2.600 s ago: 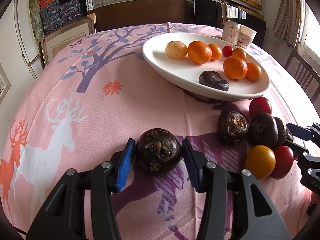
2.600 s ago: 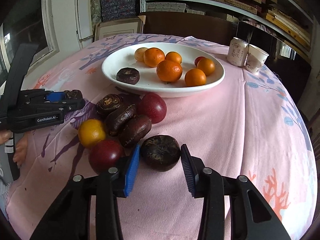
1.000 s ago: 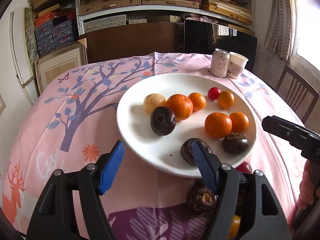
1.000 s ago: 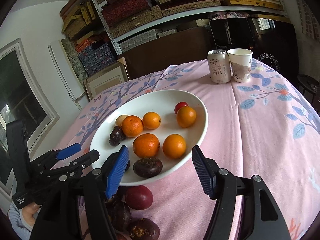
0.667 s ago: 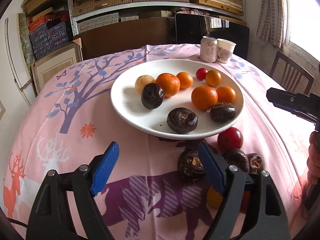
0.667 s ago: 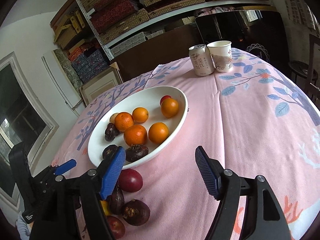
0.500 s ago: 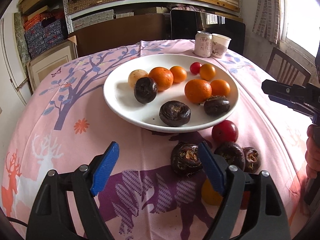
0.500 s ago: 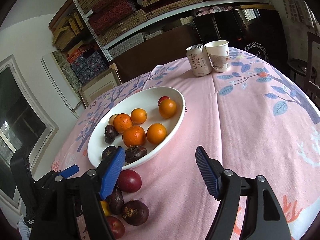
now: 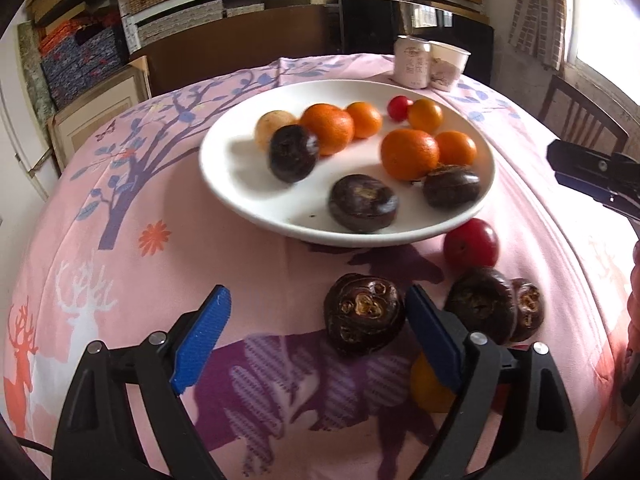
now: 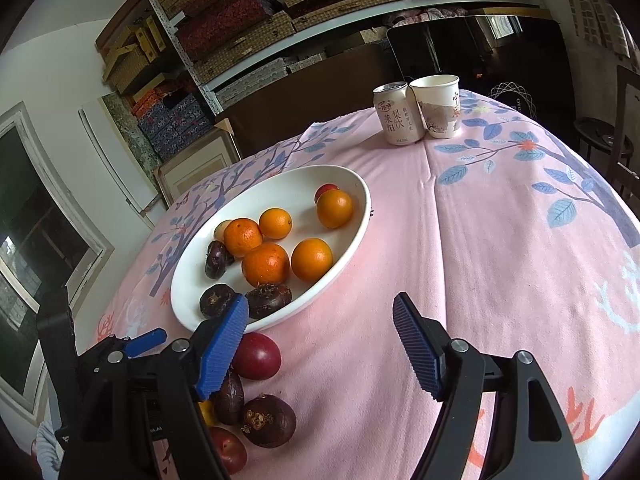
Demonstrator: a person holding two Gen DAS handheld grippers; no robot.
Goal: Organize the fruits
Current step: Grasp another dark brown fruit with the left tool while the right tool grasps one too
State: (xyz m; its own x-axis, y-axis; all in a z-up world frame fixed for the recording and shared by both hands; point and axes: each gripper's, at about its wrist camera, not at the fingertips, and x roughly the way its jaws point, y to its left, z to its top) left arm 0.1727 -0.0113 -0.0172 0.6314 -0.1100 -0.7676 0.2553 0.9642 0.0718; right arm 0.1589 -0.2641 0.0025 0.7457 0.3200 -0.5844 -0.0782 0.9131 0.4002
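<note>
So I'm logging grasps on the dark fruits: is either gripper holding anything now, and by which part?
Nothing is held. The left gripper and right gripper are both opening, pads touching no fruit.

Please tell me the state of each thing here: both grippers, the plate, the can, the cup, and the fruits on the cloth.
left gripper: opening, nothing held
right gripper: opening, nothing held
plate: upright, holding fruits
can: upright, touching the cup
cup: upright, contents hidden
loose fruits: lying on the tablecloth
</note>
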